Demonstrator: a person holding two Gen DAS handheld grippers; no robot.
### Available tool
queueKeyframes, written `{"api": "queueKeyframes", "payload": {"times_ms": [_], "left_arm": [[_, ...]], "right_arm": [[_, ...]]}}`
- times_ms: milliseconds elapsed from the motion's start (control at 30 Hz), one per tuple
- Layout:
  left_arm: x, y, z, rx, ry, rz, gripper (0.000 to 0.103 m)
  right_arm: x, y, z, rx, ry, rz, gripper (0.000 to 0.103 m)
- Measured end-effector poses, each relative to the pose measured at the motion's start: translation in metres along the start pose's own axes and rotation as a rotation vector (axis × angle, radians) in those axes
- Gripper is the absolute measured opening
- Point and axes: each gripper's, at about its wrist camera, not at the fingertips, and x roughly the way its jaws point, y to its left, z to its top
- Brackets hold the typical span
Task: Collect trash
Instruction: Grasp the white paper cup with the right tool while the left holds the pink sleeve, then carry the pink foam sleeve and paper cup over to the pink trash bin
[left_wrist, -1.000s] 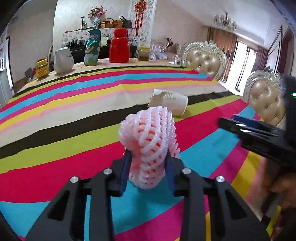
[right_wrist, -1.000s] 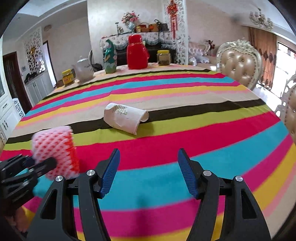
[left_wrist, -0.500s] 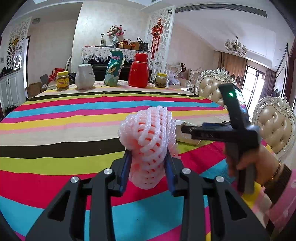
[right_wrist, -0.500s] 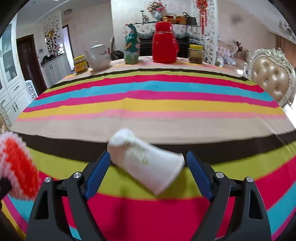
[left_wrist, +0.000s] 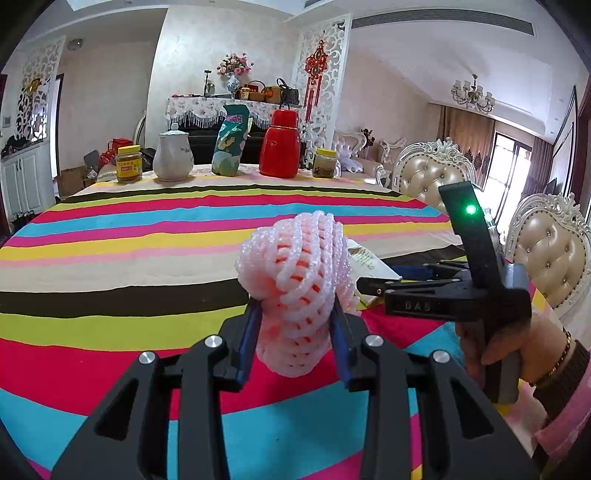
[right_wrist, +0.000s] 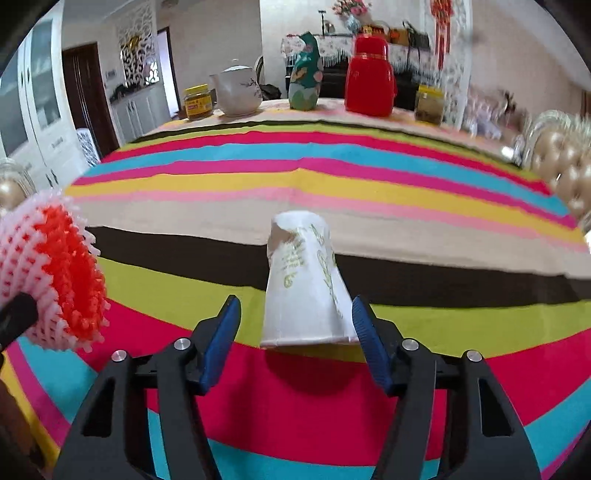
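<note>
Between the right gripper's (right_wrist: 295, 325) parted blue pads lies 1 paper cup (right_wrist: 306, 291) — contents unseen; left gripper (left_wrist: 293, 332) clamps foam net (left_wrist: 295, 291).

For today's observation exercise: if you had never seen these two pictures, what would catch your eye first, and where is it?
First, the pink foam fruit net, clamped upright in the left gripper at the centre of the left wrist view. Next, the crumpled white paper cup lying on its side between the open fingers of the right gripper. Under both runs the brightly striped tablecloth, with a red thermos at its far edge.
</note>
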Motion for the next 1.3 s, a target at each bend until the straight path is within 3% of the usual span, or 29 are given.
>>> {"api": "queueKeyframes", "payload": {"times_ms": [200, 233, 400, 800, 1100, 1300], "left_arm": [[-0.001, 0.001, 0.0, -0.014, 0.002, 0.004, 0.035], [-0.001, 0.0, 0.0, -0.016, 0.004, 0.003, 0.035], [-0.003, 0.001, 0.001, -0.02, 0.009, 0.005, 0.035], [-0.005, -0.002, 0.001, 0.004, -0.013, 0.009, 0.035], [-0.014, -0.015, 0.0, 0.045, -0.04, -0.035, 0.035], [-0.027, -0.036, -0.003, 0.124, -0.061, -0.09, 0.035]], "right_arm": [[0.018, 0.008, 0.006, -0.006, 0.064, -0.072, 0.059], [0.019, 0.01, 0.006, -0.019, 0.069, -0.088, 0.048], [0.006, 0.022, -0.002, -0.044, 0.045, -0.149, 0.038], [-0.062, 0.039, -0.024, 0.041, -0.09, -0.232, 0.038], [-0.116, 0.046, -0.058, 0.148, -0.162, -0.284, 0.038], [-0.152, 0.052, -0.081, 0.195, -0.199, -0.324, 0.038]]}}
